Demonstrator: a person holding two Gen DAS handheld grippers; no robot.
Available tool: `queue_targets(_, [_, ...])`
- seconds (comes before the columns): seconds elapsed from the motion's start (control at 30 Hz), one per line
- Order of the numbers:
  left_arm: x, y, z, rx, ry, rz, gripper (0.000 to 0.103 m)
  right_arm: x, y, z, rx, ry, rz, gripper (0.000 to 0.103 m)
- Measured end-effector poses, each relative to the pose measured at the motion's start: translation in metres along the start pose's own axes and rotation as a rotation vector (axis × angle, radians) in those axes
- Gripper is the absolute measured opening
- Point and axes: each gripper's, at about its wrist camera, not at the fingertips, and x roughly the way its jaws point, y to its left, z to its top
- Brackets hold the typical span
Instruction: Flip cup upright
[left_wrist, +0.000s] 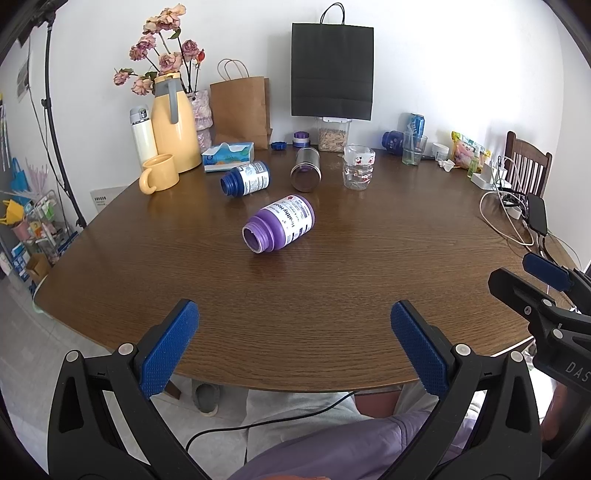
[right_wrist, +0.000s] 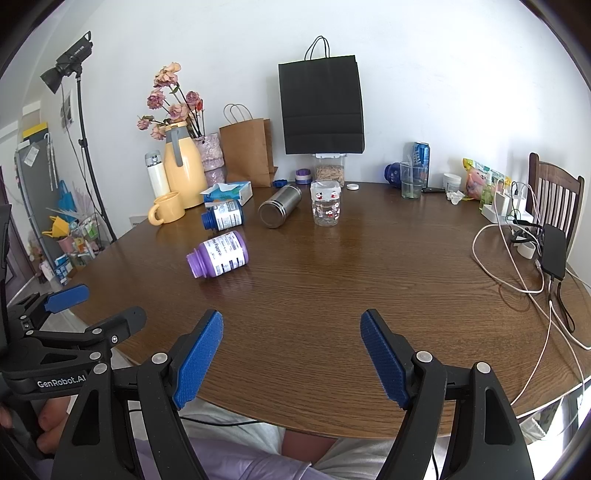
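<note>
A steel cup (left_wrist: 306, 170) lies on its side far across the wooden table (left_wrist: 332, 280), its open mouth toward me; it also shows in the right wrist view (right_wrist: 279, 210). A clear patterned glass cup (left_wrist: 358, 167) stands mouth-down beside it, also in the right wrist view (right_wrist: 325, 202). A yellow mug (left_wrist: 159, 172) stands mouth-down at the far left. My left gripper (left_wrist: 293, 332) is open and empty above the near table edge. My right gripper (right_wrist: 291, 354) is open and empty, to the right of the left one.
A purple bottle (left_wrist: 280, 223) and a blue bottle (left_wrist: 246, 179) lie on their sides mid-table. A yellow jug (left_wrist: 173, 125), tissue box (left_wrist: 228, 157), paper bags (left_wrist: 242, 107) and a container stand at the back. Cables and a power bank (right_wrist: 553, 251) lie at the right edge.
</note>
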Motion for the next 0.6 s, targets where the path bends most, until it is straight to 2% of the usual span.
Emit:
queue_targets(0.17, [0.006,0.002,-0.010,-0.002,0.007,-0.002,0.103,0.000,0.000,0.000,0.000,0.001,0.001,0.081])
queue_targets(0.6, [0.007,0.000,-0.009,-0.002,0.014,-0.002,0.103,0.001,0.000,0.000,0.001,0.003,0.001,0.081])
